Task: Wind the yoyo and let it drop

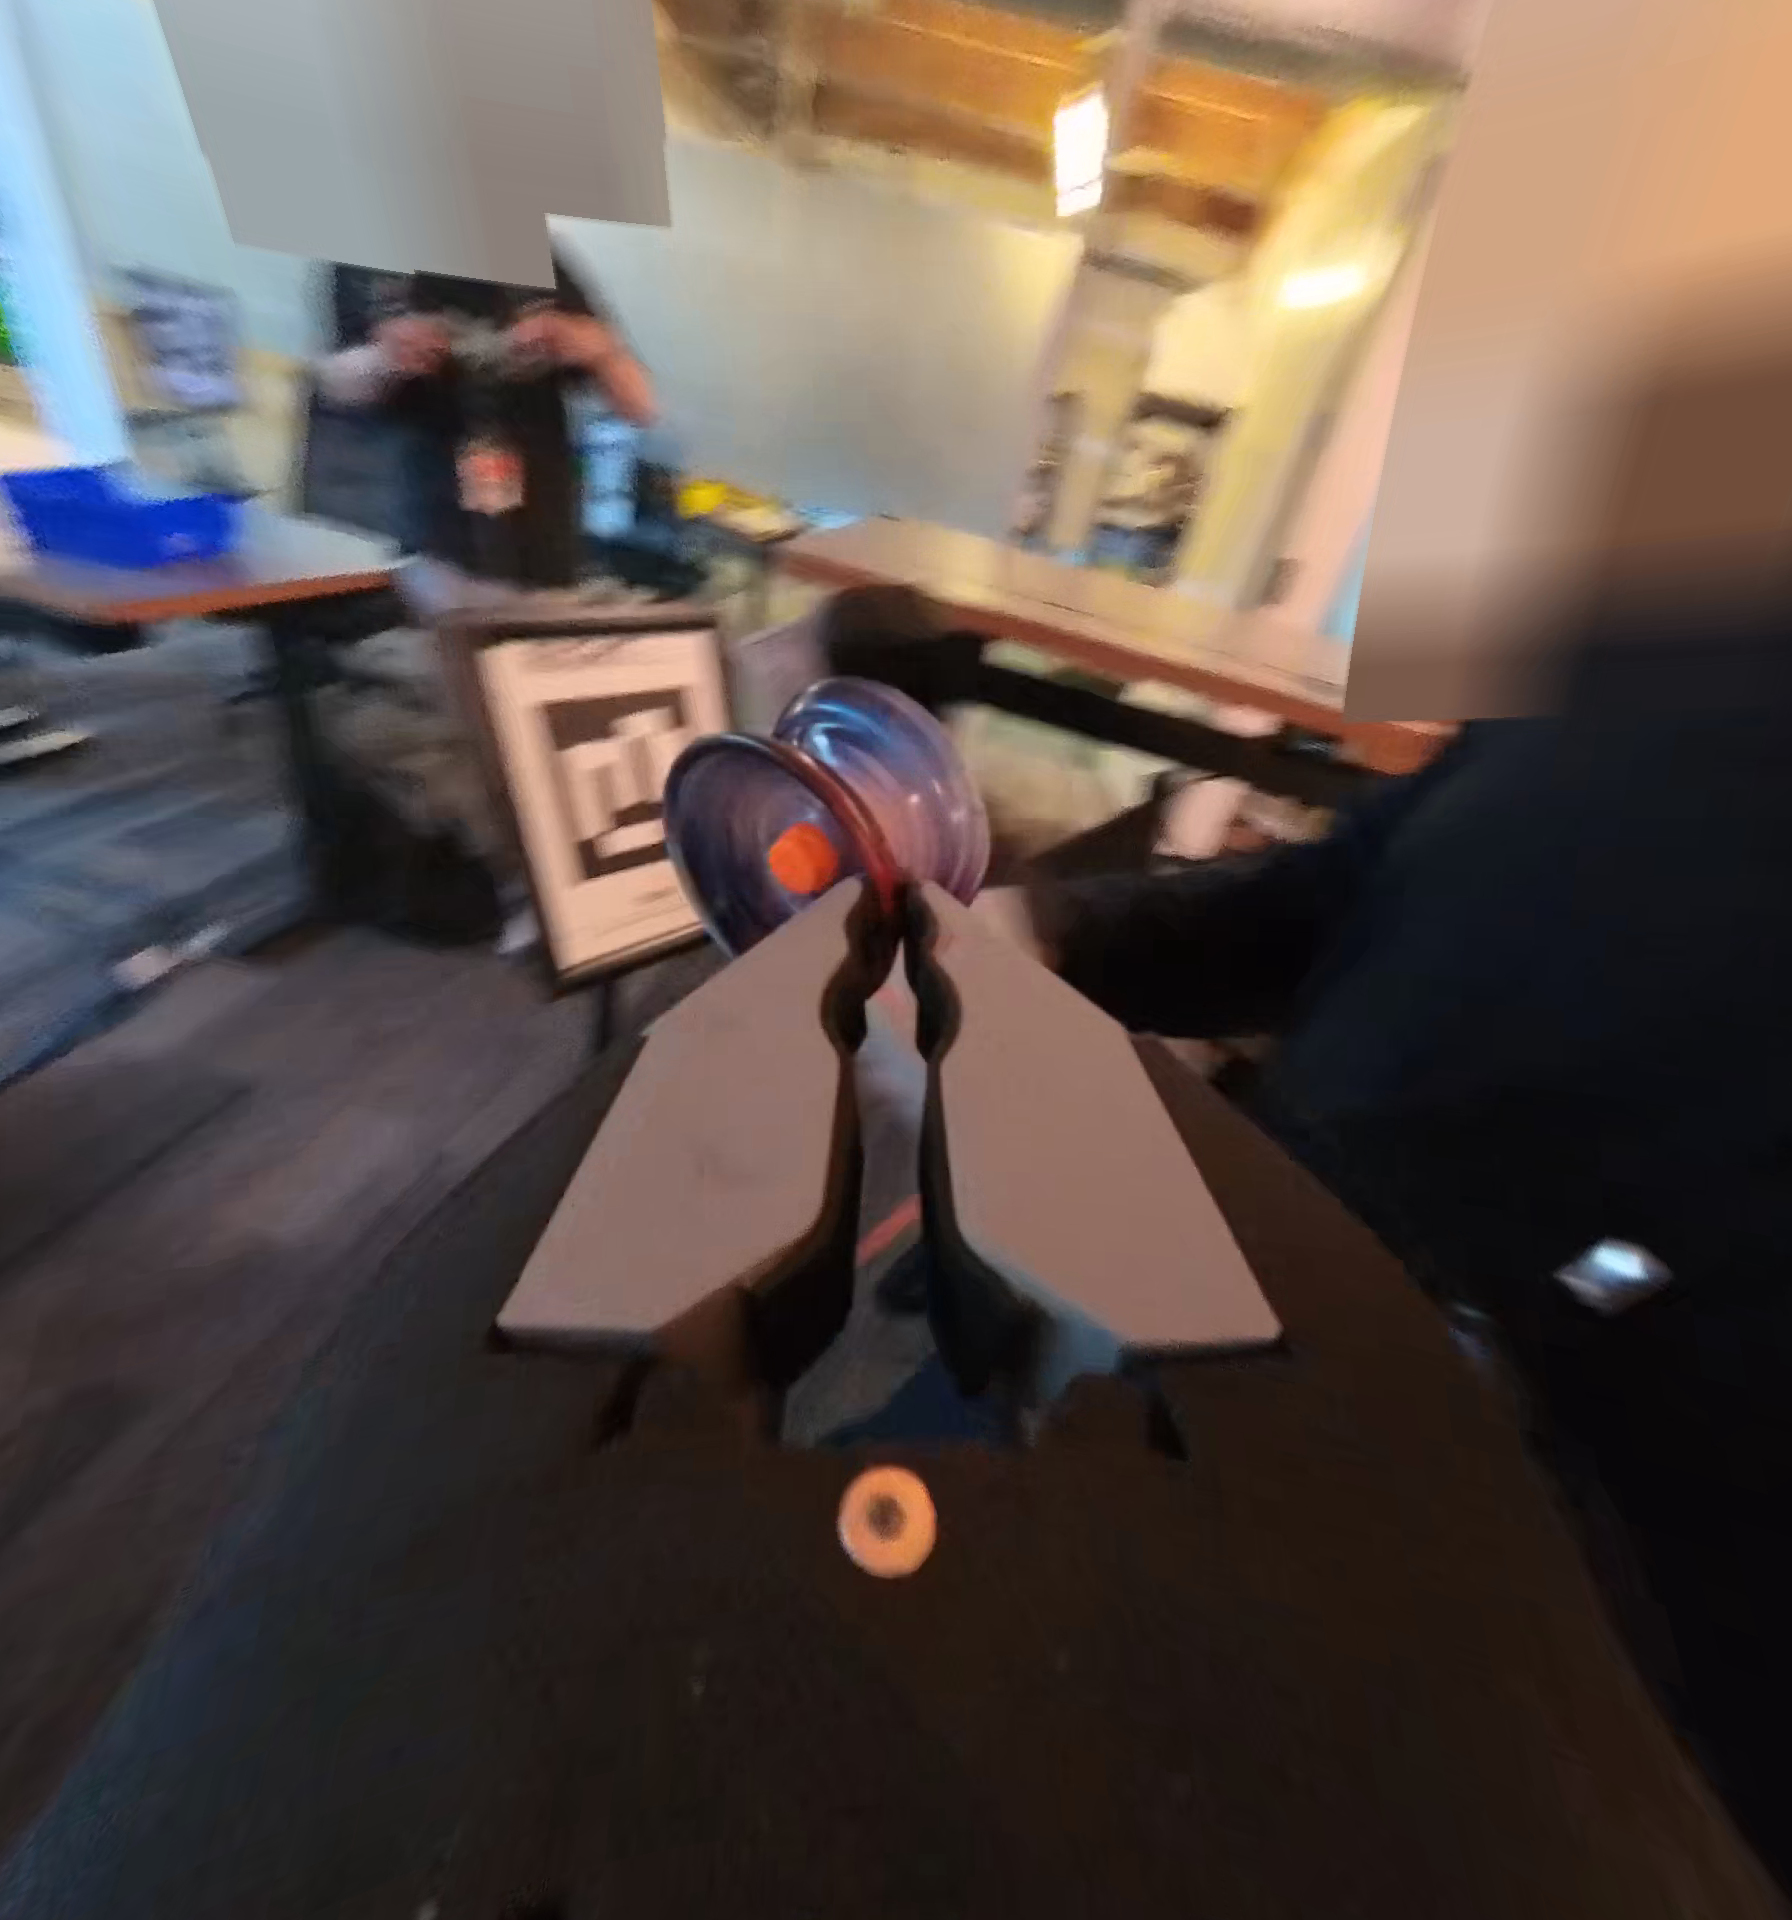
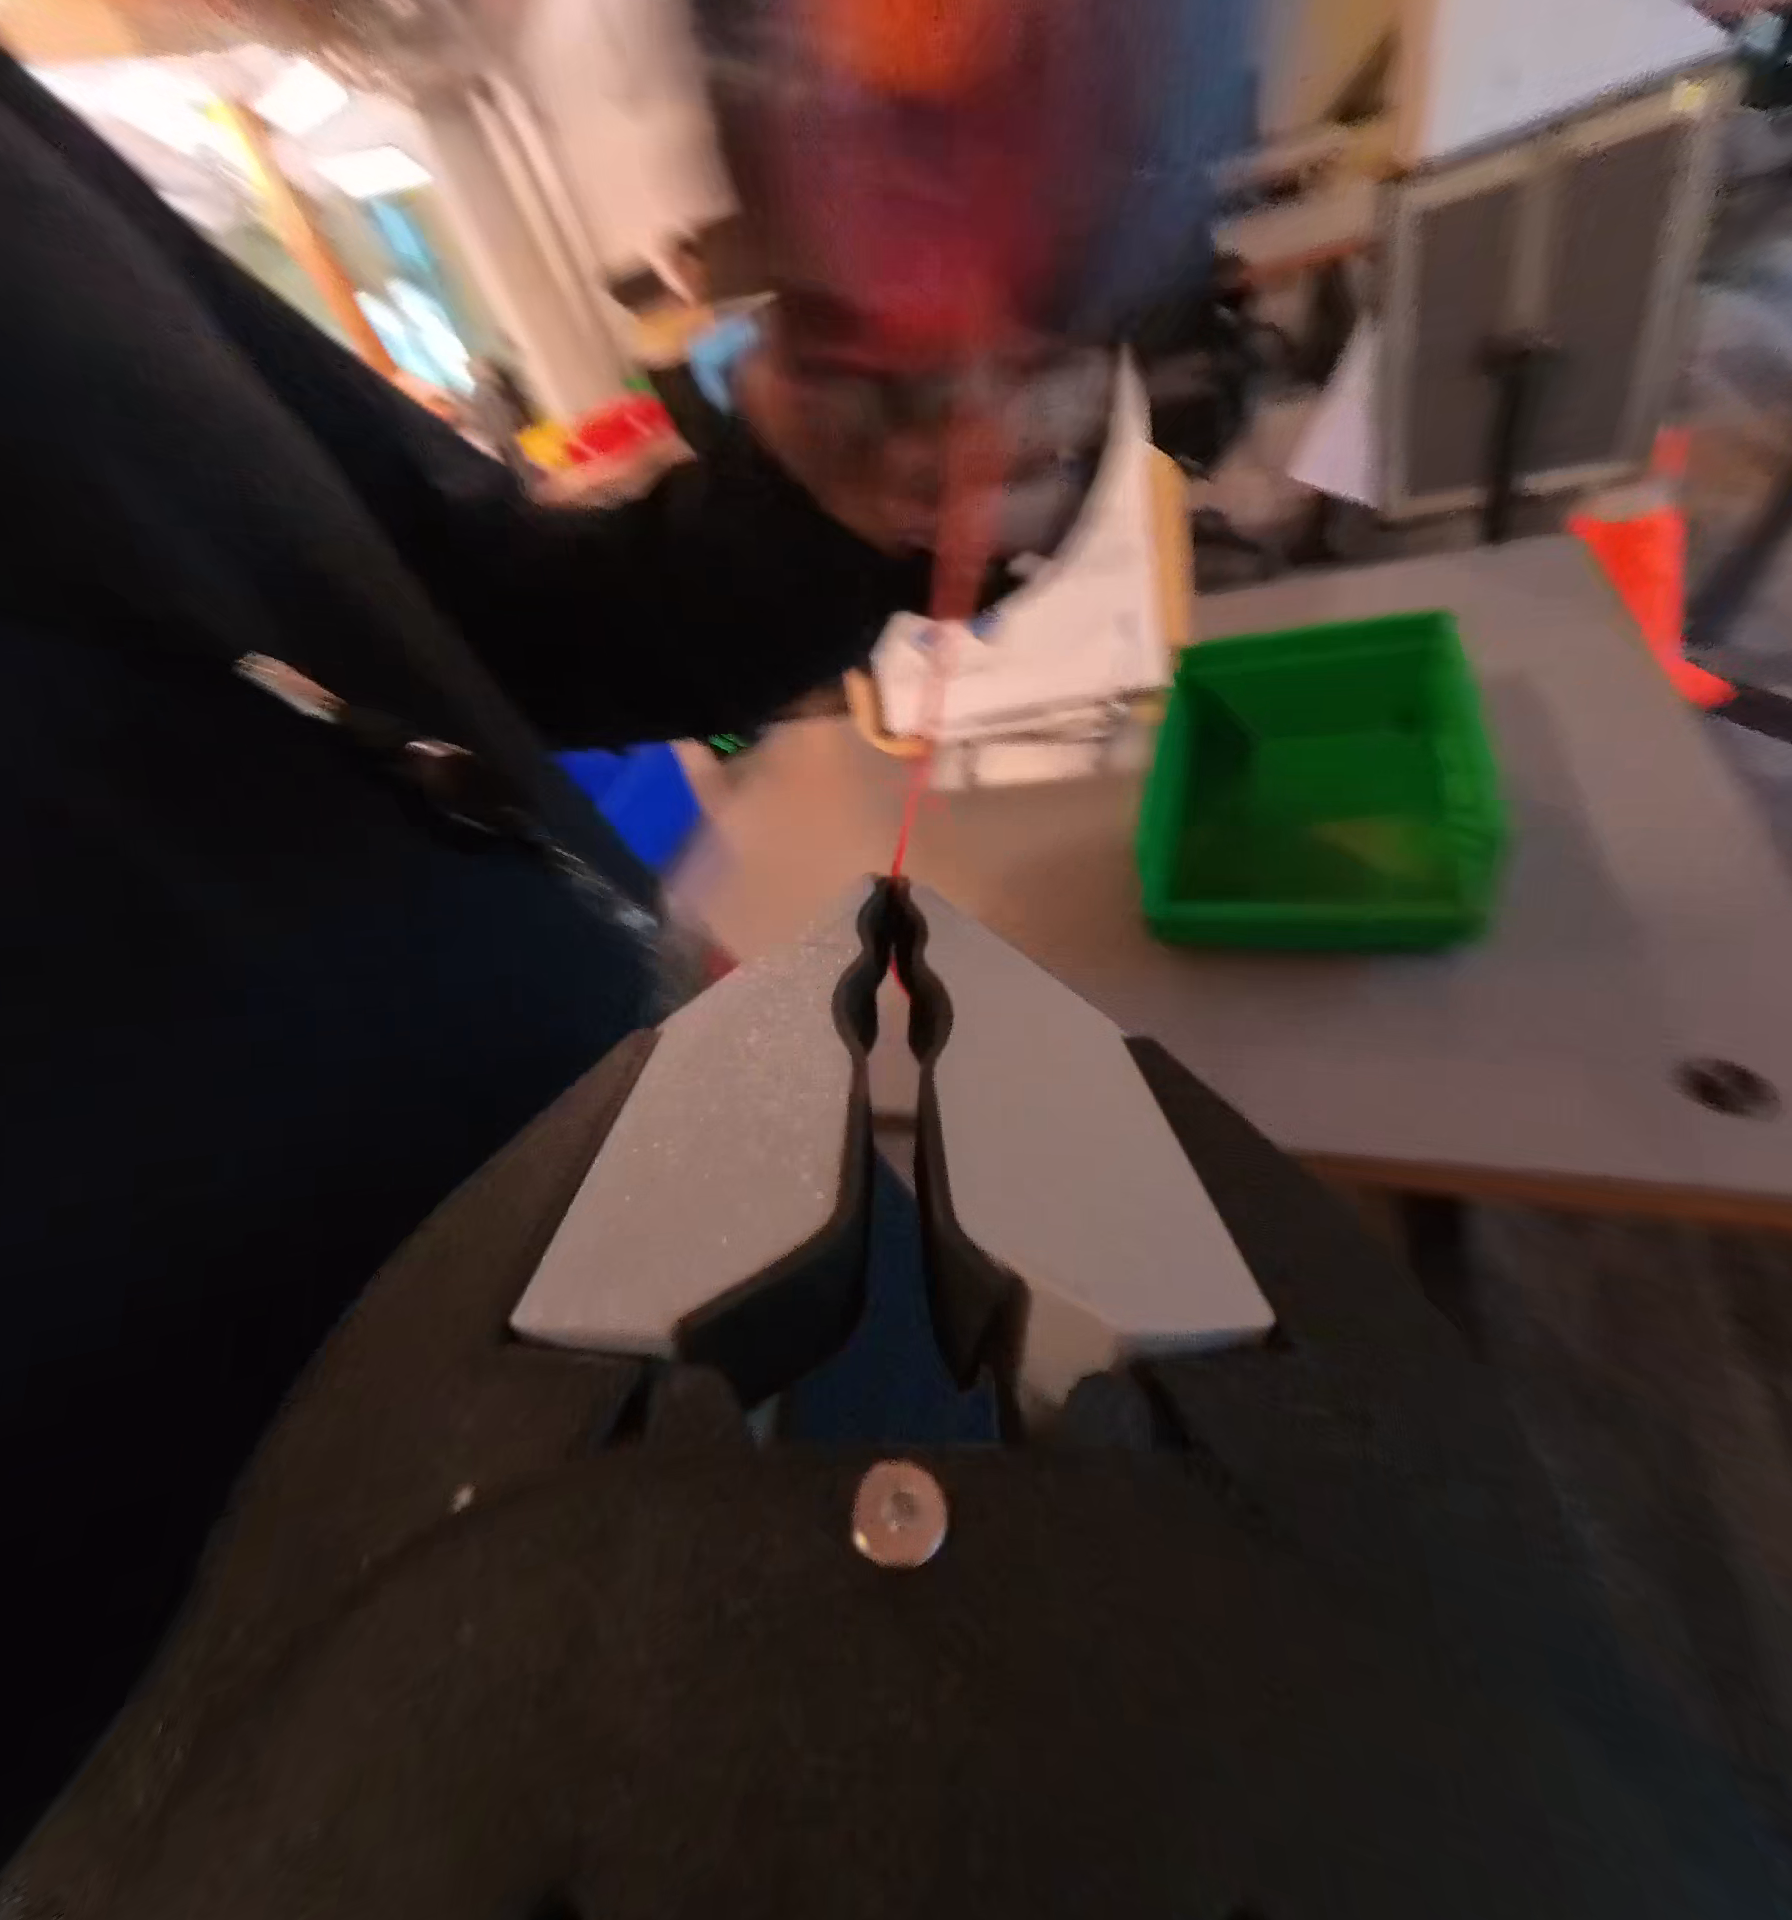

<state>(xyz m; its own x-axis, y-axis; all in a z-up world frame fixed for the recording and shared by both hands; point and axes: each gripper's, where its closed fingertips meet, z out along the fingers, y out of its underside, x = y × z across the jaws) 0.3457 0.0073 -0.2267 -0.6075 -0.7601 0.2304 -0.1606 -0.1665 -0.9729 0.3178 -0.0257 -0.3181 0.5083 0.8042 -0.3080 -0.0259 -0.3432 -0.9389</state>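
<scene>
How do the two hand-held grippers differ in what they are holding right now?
The left hand-held gripper has its tips at the groove of the purple yoyo, where the red string is wound; the right hand-held gripper pinches only the thin red string, with no yoyo body at its tips. The left one looks across a room floor; the right one looks over a grey table with a green bin. Both have their fingers closed.

Ahead of your right tongs (image 2: 894, 894): bare counter (image 2: 1391, 997) | green bin (image 2: 1318, 790) blocks front-right | your dark sleeve (image 2: 663, 613) crosses left | yoyo (image 1: 819, 821) sits at your left tongs (image 1: 887, 899) tips, open floor (image 1: 196, 1091) below-left
</scene>
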